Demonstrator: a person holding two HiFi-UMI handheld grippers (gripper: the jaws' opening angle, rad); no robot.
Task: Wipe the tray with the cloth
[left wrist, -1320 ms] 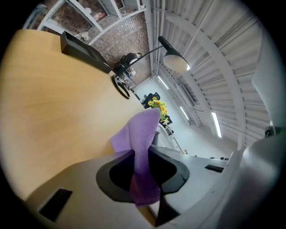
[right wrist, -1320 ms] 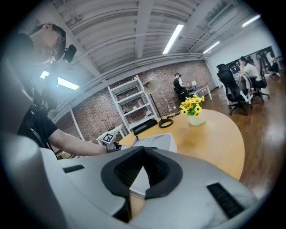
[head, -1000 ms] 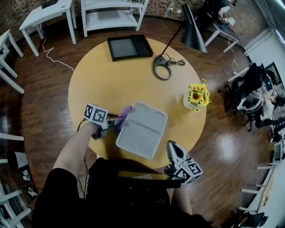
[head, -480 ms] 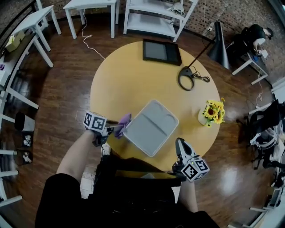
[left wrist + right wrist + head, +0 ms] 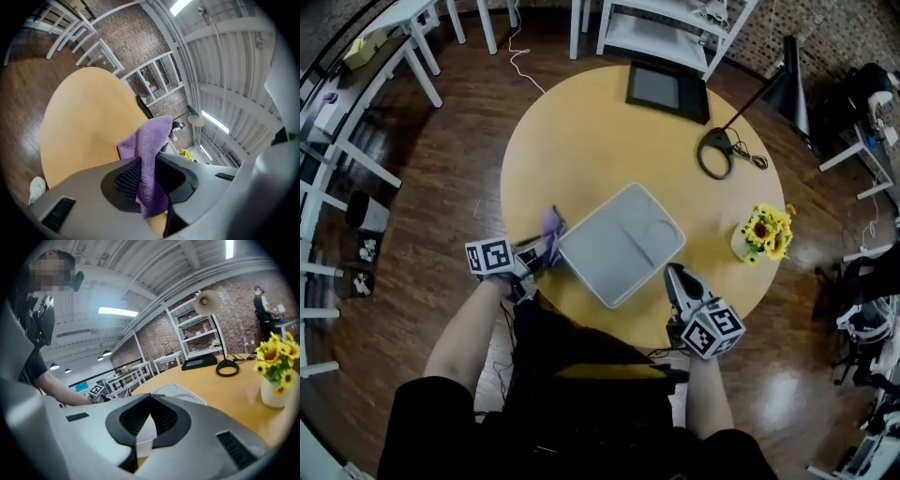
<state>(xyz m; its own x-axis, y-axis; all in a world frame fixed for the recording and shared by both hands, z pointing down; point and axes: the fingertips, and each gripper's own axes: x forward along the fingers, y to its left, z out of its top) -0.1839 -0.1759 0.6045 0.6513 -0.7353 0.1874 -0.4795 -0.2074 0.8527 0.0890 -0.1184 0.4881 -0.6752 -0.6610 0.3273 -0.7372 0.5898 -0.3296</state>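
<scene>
The grey tray (image 5: 623,242) lies on the round yellow table (image 5: 581,141), near its front edge. My left gripper (image 5: 534,253) is just off the tray's left corner, shut on the purple cloth (image 5: 551,228), which stands up out of the jaws. In the left gripper view the cloth (image 5: 151,140) is pinched between the left gripper's (image 5: 149,161) dark pads and hangs out both ways. My right gripper (image 5: 673,274) is shut with nothing in it, its tip at the tray's near right edge. The tray (image 5: 180,392) shows just beyond the right gripper's (image 5: 151,398) closed jaws.
On the table's far side lie a black framed panel (image 5: 667,91) and a black lamp base (image 5: 715,153) with its cord. A vase of sunflowers (image 5: 764,234) stands to the right of the tray. White tables and shelves stand on the wooden floor around.
The left gripper has swung round with the cloth, from the tray's left edge to just off its left corner. The right gripper has come up to the tray's near right edge.
</scene>
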